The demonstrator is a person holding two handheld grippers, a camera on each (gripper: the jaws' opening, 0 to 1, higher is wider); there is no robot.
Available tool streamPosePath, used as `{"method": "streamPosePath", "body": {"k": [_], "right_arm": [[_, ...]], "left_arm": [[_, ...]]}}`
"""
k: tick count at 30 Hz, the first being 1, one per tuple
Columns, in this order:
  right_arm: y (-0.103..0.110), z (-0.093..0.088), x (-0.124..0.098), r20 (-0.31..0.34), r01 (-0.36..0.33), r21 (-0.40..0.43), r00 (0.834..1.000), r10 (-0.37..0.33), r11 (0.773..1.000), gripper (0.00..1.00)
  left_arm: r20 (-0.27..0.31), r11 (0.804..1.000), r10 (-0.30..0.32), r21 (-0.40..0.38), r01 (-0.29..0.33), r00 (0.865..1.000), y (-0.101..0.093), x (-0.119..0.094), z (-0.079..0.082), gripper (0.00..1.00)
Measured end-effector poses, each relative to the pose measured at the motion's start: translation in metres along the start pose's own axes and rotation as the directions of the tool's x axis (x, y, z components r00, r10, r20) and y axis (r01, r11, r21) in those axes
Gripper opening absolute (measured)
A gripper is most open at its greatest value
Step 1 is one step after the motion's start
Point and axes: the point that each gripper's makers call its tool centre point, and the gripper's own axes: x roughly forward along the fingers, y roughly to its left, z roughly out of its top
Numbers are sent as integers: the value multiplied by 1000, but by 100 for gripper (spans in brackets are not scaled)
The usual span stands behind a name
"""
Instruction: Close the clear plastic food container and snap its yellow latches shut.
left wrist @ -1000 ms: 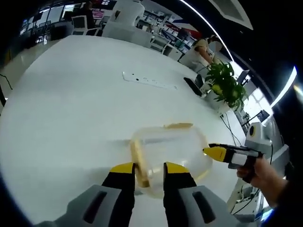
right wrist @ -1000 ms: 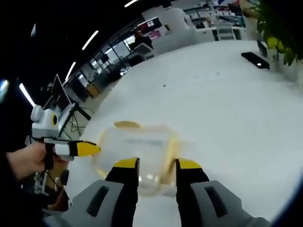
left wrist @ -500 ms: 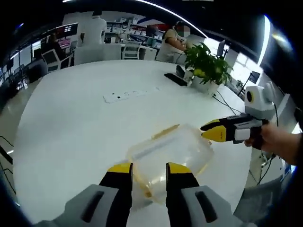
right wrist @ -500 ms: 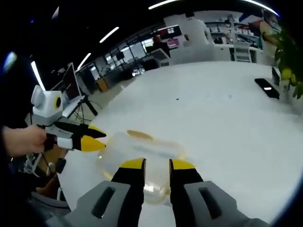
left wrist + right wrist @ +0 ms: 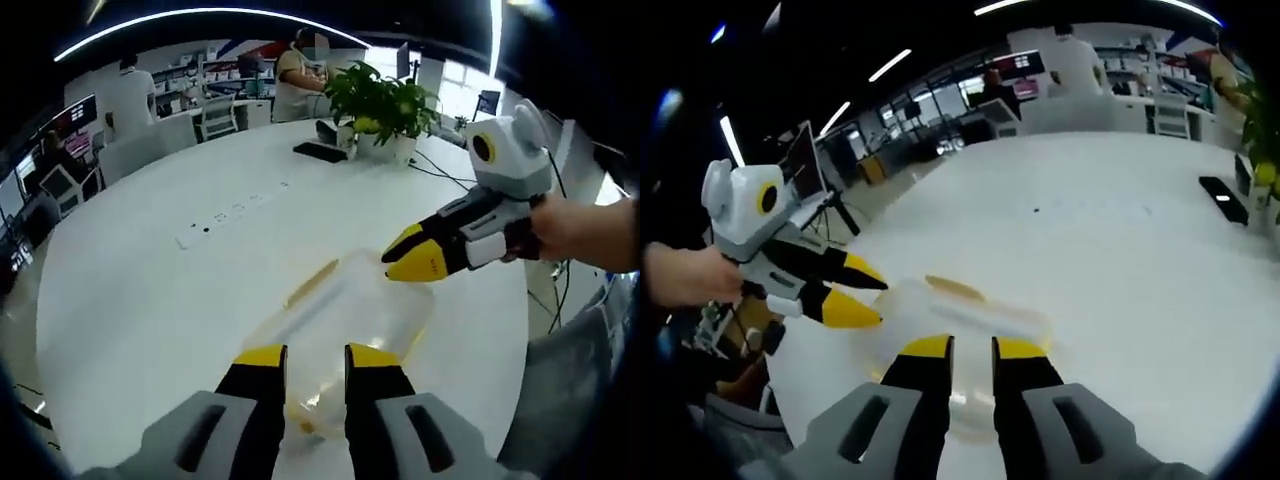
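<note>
Clear plastic food container with yellow latches (image 5: 335, 320) lies on the round white worktop (image 5: 150, 290), between both grippers. Left gripper (image 5: 303, 357) jaws slightly spread at its near edge; right gripper (image 5: 970, 347) likewise, narrow gap.

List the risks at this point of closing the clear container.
1. The container lies on a smooth white table with nothing bracing it; a push on a latch may make it slide.
2. The left gripper and the right gripper work from opposite ends, so they may twist it or knock each other.
3. The yellow latch is blurred against the clear plastic; a jaw may miss it and leave it unsnapped.
</note>
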Motion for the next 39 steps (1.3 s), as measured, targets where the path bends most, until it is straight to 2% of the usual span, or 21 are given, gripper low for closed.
{"method": "streamPosePath", "body": {"k": [2,7,10,16,23,39], "right_arm": [[0,0,1,-8,-2,-15,1000,1,1000,11],[5,0,7,-38,-38,-31,999,37,999,9],[8,2,11,-49,-54,-47,997,52,997,9],[10,5,18,-68,-67,-86,996,61,994,9],[15,9,26,-76,-85,-137,994,76,987,3],[18,14,39,-79,-94,-153,993,83,984,5]], "left_arm": [[-1,1000,-11,3,11,1000,-3,1,1,15],[-22,995,-58,79,60,998,-15,8,4,14],[-33,990,-65,124,69,997,-18,10,5,13],[-13,986,-77,145,78,997,-18,16,12,11],[-22,981,-98,165,100,995,-21,24,9,8],[-17,972,-164,166,165,986,-40,25,8,9]]}}
